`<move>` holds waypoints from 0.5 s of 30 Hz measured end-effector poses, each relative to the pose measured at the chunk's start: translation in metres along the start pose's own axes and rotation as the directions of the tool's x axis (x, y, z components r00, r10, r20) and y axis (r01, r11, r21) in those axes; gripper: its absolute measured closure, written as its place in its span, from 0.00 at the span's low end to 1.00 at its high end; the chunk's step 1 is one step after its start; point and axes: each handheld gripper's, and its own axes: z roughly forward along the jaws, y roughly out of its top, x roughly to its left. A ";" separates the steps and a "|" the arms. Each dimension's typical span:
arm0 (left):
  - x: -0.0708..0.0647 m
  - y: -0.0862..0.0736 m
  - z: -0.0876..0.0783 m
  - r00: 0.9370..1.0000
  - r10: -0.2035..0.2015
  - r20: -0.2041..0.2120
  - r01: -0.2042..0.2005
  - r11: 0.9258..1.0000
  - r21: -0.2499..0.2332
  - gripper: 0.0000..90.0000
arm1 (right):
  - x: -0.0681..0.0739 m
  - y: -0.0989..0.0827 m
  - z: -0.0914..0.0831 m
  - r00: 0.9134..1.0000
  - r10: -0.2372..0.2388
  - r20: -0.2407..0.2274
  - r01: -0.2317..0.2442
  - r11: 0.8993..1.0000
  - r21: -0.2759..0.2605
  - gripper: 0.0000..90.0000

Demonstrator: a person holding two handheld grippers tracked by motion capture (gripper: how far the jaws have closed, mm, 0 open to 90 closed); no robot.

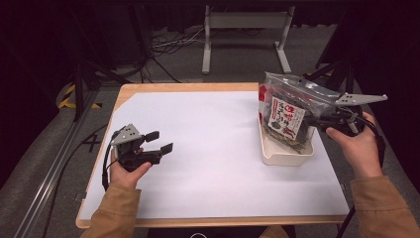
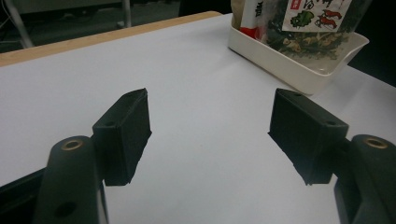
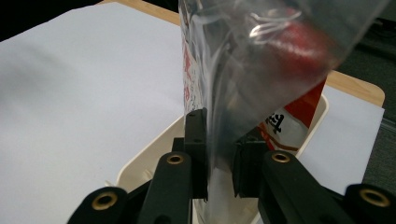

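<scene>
A clear plastic bag (image 1: 289,111) of dark dried food with a red and white label stands upright, its lower end inside a white rectangular tray (image 1: 285,157) at the table's right. My right gripper (image 1: 311,120) comes in from the right and is shut on the bag's side. In the right gripper view the bag's film (image 3: 261,56) is pinched in the right gripper (image 3: 219,161), above the tray's rim (image 3: 149,161). My left gripper (image 1: 156,141) is held at the table's left, open and holding nothing. The left gripper (image 2: 210,135) looks over white sheet toward the tray (image 2: 299,70) and bag (image 2: 310,21).
A white sheet (image 1: 208,148) covers most of the wooden table (image 1: 163,88), leaving wood bare along the far and left edges. Beyond the table are a grey metal stand (image 1: 245,22) and cables on the floor (image 1: 168,44). Dark tripod legs (image 1: 81,84) stand at the left.
</scene>
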 end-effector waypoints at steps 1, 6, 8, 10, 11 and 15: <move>0.000 0.000 0.000 1.000 -0.003 0.002 0.003 1.000 -0.001 0.33 | 0.000 -0.002 0.000 1.000 -0.001 -0.005 0.001 1.000 0.000 0.87; -0.001 0.000 0.001 1.000 0.006 -0.002 -0.006 1.000 0.005 0.33 | -0.001 -0.007 0.001 1.000 0.007 -0.010 -0.008 1.000 -0.006 0.87; -0.001 0.000 0.001 1.000 0.003 -0.001 -0.003 1.000 0.005 0.33 | -0.001 -0.010 0.004 1.000 0.015 -0.015 -0.015 1.000 -0.008 0.86; -0.001 0.000 0.002 1.000 -0.002 0.001 0.002 1.000 0.006 0.33 | 0.000 -0.012 0.005 1.000 0.019 -0.024 -0.019 1.000 -0.013 0.86; -0.001 0.000 0.002 1.000 0.002 0.001 -0.002 1.000 0.008 0.33 | 0.000 -0.012 0.006 0.999 0.019 -0.027 -0.019 1.000 -0.014 0.86; -0.001 0.000 0.001 1.000 0.002 0.002 -0.002 1.000 0.005 0.33 | 0.000 -0.013 0.006 1.000 0.017 -0.023 -0.017 1.000 -0.018 0.86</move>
